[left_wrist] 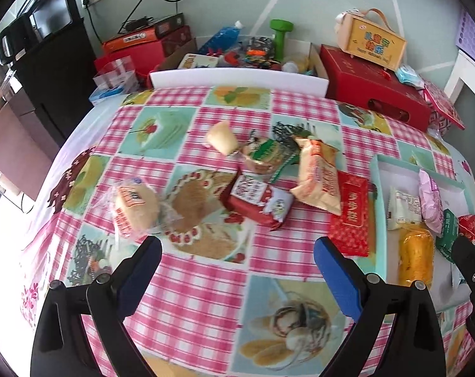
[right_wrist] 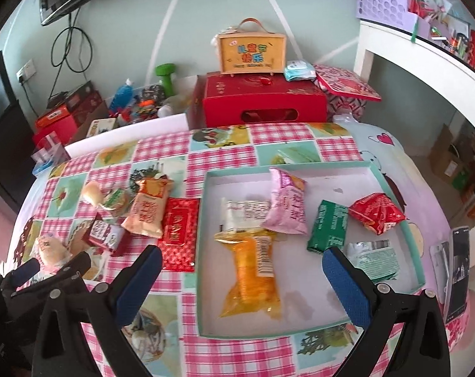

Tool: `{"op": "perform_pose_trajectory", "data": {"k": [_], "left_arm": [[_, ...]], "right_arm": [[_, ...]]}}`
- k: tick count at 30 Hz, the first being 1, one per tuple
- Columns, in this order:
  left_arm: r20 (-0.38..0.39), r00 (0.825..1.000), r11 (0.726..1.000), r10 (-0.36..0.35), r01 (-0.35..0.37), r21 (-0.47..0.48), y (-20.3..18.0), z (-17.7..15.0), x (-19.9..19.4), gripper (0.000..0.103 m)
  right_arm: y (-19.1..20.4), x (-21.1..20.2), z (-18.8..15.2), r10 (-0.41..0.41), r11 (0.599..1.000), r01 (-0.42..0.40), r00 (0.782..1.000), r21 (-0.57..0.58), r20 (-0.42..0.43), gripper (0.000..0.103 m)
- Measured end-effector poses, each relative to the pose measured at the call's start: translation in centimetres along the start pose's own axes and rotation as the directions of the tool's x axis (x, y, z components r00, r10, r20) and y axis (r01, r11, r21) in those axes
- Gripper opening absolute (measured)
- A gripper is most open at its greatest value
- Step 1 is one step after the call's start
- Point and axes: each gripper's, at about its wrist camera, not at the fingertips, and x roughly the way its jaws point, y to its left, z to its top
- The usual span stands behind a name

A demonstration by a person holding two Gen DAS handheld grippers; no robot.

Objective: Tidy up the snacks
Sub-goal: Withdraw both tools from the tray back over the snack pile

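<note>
A shallow teal-rimmed tray [right_wrist: 391,172] lies on the right of the table and holds several snack packs: an orange one [right_wrist: 253,276], a pink one [right_wrist: 287,207], a green one [right_wrist: 328,226] and a red one [right_wrist: 377,212]. Loose snacks lie left of it: a flat red pack [right_wrist: 179,235], a beige pack [right_wrist: 147,210], a red-white pack [left_wrist: 256,198] and a wrapped bun [left_wrist: 133,207]. My left gripper [left_wrist: 237,254] is open and empty above the cloth, near the bun. My right gripper [right_wrist: 242,264] is open and empty above the orange pack.
The table has a pink checked cloth [left_wrist: 206,282]. A red gift box [right_wrist: 262,102] with a yellow carry box [right_wrist: 250,50] on top stands at the back. A carton of odds and ends with a green dumbbell [left_wrist: 281,36] is behind the table. A phone [right_wrist: 457,270] lies at the right edge.
</note>
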Motion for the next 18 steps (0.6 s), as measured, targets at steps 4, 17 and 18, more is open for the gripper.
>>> {"op": "perform_pose_trajectory", "data": {"k": [4,17,18], "left_arm": [[-0.009,1.000,1.000,-0.009,0.008,-0.019,1.2,0.1,0.2,0.097],[-0.051,0.999,0.996,0.004,-0.008,-0.085,6.0,0.2,1.6,0.097],[-0.058,0.998,0.994,0.006,-0.012,-0.106,6.9,0.1,1.8,0.097]], "right_arm": [[1.0,0.4,-0.4,0.009,1.000,-0.009,1.000,-0.013,-0.015,0.103],[4.5,3.7,-1.8,0.067,0.995,-0.075,0.992,-0.070,-0.104,0.096],[5.0,3.8,-2.0,0.074,0.994,-0.083,0.991,-0.076,-0.109,0.095]]}}
